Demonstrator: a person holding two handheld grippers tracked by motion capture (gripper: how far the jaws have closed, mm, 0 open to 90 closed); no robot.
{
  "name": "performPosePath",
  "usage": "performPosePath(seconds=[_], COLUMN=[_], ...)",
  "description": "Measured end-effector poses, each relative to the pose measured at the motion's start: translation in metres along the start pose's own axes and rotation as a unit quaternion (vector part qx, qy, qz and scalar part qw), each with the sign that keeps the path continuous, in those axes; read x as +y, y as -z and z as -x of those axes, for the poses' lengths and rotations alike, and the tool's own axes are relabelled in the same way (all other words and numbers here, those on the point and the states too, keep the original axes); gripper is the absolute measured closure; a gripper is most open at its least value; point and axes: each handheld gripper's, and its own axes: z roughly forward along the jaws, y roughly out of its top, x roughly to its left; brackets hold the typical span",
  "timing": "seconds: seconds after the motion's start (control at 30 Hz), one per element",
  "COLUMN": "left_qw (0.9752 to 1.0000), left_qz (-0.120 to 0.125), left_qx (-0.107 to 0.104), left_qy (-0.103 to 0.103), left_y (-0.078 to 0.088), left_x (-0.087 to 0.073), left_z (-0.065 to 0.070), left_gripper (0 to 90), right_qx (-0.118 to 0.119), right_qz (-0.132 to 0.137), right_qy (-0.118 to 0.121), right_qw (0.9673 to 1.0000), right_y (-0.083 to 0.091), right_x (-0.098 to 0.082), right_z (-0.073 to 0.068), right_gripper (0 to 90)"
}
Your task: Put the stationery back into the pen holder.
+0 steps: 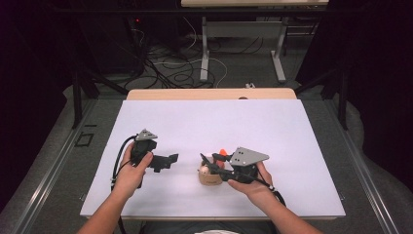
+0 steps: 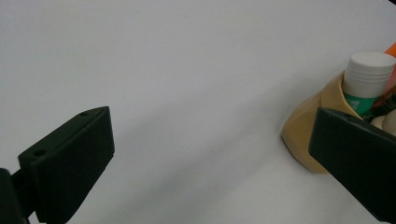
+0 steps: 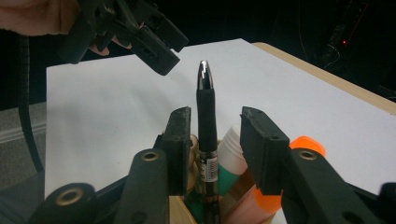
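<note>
A tan pen holder (image 1: 210, 178) stands on the white sheet (image 1: 209, 122), near the front and a little right of the middle. In it stand a black pen (image 3: 206, 107) with a silver tip, a white-capped glue stick (image 2: 371, 72) with a green label, and an orange marker (image 3: 306, 145). My right gripper (image 3: 215, 144) hovers over the holder, open. The pen rises between its jaws, close to the left one and with a gap to the right one. My left gripper (image 1: 168, 161) is open and holds nothing, a short way left of the holder (image 2: 308, 130).
The white sheet covers most of a wooden table whose far edge (image 1: 209, 93) shows behind it. Beyond the table are cables on the floor and the legs of another table (image 1: 204, 53). Bare sheet lies to the left, right and back of the holder.
</note>
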Motion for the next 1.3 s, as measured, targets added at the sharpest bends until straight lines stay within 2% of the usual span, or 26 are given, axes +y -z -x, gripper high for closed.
performPosePath(seconds=[0.13,0.27,0.4,0.5,0.53,0.6,0.67,0.7,0.77,0.87,0.93,0.97,1.03,1.1,1.27,1.3], left_qw=[1.0,1.0,1.0,0.9998,0.9998,0.9996,0.9995,0.9997,0.9995,0.9996,0.9993,0.9995,0.9992,0.9993,0.9991,0.9989], left_qz=[0.001,0.005,0.008,0.013,0.015,0.018,0.02,0.013,0.019,0.018,0.024,0.018,0.027,0.025,0.031,0.034], left_qx=[0.002,0.004,0.005,0.01,0.008,0.013,0.01,0.009,0.015,0.014,0.019,0.016,0.019,0.019,0.021,0.019], left_qy=[-0.003,0.0,0.002,0.005,0.013,0.015,0.022,0.019,0.021,0.019,0.023,0.02,0.02,0.019,0.019,0.027], left_y=[0.0,0.001,0.003,0.005,0.006,0.007,0.009,0.01,0.011,0.013,0.013,0.014,0.014,0.016,0.017,0.017], left_x=[-0.001,-0.002,-0.002,-0.002,-0.002,-0.002,-0.002,-0.001,-0.001,-0.001,-0.002,-0.002,-0.003,-0.004,-0.006,-0.006], left_z=[-0.002,-0.004,-0.007,-0.009,-0.009,-0.011,-0.012,-0.014,-0.014,-0.016,-0.017,-0.018,-0.019,-0.02,-0.024,-0.024], left_gripper=[0.3,0.3,0.3,0.3,0.3,0.3,0.3,0.3,0.3,0.3,0.3,0.3,0.3,0.3,0.3,0.3], right_qx=[0.001,-0.002,-0.032,-0.06,-0.07,-0.083,-0.103,-0.109,-0.116,-0.121,-0.139,-0.14,-0.148,-0.157,-0.174,-0.18], right_qz=[-0.01,-0.009,-0.024,-0.018,-0.016,-0.015,-0.025,-0.029,-0.042,-0.05,-0.057,-0.061,-0.057,-0.053,-0.057,-0.061], right_qy=[-0.015,-0.031,-0.044,-0.053,-0.052,-0.059,-0.065,-0.069,-0.076,-0.076,-0.078,-0.078,-0.082,-0.087,-0.094,-0.096], right_qw=[0.9998,0.9995,0.9983,0.9966,0.9961,0.9947,0.9923,0.9913,0.9894,0.9885,0.9856,0.9852,0.984,0.9823,0.9786,0.9771], right_y=[0.005,0.011,0.019,0.026,0.029,0.034,0.039,0.041,0.046,0.052,0.055,0.057,0.06,0.062,0.068,0.07], right_x=[0.004,0.009,0.018,0.021,0.022,0.023,0.023,0.023,0.024,0.024,0.023,0.023,0.021,0.019,0.011,0.009], right_z=[0.004,0.008,0.015,0.022,0.025,0.03,0.035,0.038,0.042,0.049,0.051,0.053,0.057,0.061,0.074,0.076], right_gripper=[59.4,54.4,38.3,31.0,28.7,24.2,19.9,19.2,17.6,15.2,14.8,14.1,7.9,0.0,0.0,0.0])
